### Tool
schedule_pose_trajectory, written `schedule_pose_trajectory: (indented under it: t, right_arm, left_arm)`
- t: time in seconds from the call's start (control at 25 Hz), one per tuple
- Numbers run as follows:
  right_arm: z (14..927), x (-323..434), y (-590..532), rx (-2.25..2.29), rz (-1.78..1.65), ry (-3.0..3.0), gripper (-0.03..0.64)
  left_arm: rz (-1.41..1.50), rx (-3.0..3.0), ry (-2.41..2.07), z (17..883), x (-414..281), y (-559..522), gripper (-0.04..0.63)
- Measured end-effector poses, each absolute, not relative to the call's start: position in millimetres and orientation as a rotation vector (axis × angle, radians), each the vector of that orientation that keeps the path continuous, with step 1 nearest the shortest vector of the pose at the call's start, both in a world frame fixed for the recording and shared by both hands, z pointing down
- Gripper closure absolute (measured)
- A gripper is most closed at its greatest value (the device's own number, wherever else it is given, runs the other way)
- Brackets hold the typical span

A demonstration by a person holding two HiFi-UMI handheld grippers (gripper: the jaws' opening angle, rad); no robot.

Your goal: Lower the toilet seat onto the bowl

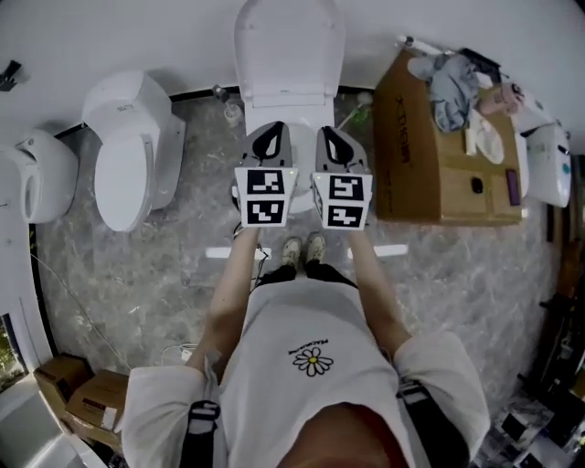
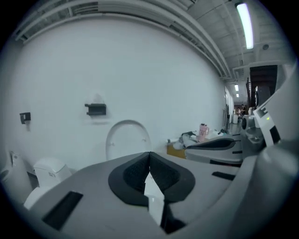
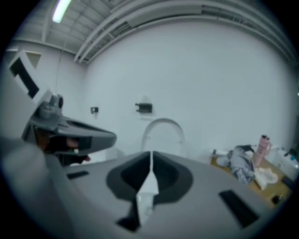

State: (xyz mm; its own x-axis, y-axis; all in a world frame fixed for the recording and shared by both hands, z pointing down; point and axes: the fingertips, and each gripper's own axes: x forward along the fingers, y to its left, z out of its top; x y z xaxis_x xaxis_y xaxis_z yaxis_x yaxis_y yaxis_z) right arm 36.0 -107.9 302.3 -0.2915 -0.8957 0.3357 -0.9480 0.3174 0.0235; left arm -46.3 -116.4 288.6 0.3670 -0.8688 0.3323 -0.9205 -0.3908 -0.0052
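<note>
While the person looks down in the head view, they stand right in front of a white toilet (image 1: 289,102). The toilet seat (image 1: 249,64) is tipped up against the wall (image 1: 137,27). The left gripper (image 1: 268,137) and the right gripper (image 1: 336,137) are held side by side over the bowl (image 1: 304,164), and only a small white bit of it peeks out between them. Two other toilets (image 1: 137,151) stand to the left, and a cardboard box (image 1: 430,174) with clothes on top sits to the right.

Next, in the left gripper view, the left gripper (image 2: 149,161) has its jaws pressed together, with nothing between them. Far past the tips, the toilet seat (image 2: 111,140) stands upright against the wall, well apart from the gripper. A pink bottle (image 2: 203,130) shows off to the right.

Last, in the right gripper view, the right gripper (image 3: 151,161) also has its jaws squeezed together and holds nothing. The toilet seat (image 3: 147,135) stands up straight ahead here too, not touched.

So the job looks like it has not really started. I think the seat is still up, and no gripper is on it. What is left is to reach out to the seat, tip it forward, and bring it down gently until it rests on the bowl.
</note>
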Motion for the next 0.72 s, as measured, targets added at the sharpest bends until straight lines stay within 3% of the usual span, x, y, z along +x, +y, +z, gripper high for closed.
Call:
schedule_pose_trajectory:
  t: [0.36, 0.72]
  right_arm:
    - [195, 42, -50, 1.799, -0.018, -2.457, 0.581]
    - [178, 39, -30, 1.83, -0.057, -2.528, 0.586]
  left_arm:
    - [-0.061, 2.454, -1.825, 176, -75, -51, 0.575]
    - [-0.167, 2.45, -1.975, 157, -94, -34, 0.575]
